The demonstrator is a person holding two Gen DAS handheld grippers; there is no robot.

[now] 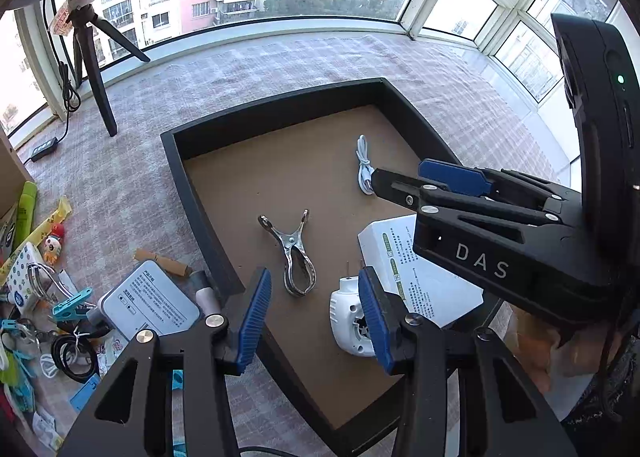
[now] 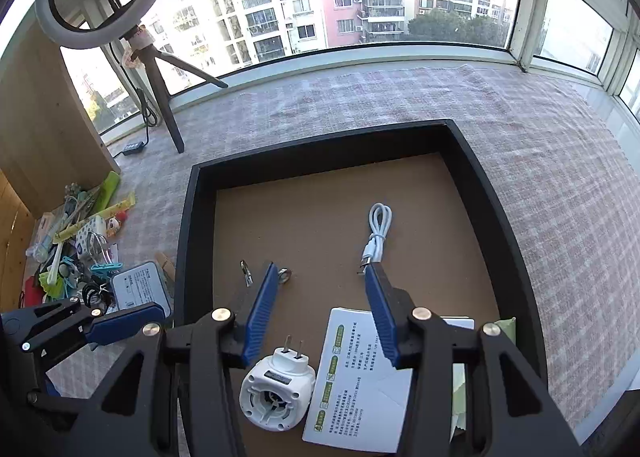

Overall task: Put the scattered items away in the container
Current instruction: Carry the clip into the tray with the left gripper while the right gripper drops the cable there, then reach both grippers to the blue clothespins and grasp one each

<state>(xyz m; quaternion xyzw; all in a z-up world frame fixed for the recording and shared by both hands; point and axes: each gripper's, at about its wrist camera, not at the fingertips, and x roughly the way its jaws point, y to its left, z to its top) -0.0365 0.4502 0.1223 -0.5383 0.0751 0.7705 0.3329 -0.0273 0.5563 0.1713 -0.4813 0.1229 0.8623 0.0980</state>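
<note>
White plug-in device (image 2: 276, 391) and box (image 2: 356, 385) inside black tray (image 2: 182, 241)

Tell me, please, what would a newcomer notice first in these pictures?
The black tray in the middle, holding a metal clip, white cable, white plug and white box. Then the colourful clutter still on the cloth to its left.

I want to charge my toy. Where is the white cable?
The white cable lies coiled on the brown floor of the black tray, toward its far right part, beyond the white box and to the right of the metal clip.
</note>
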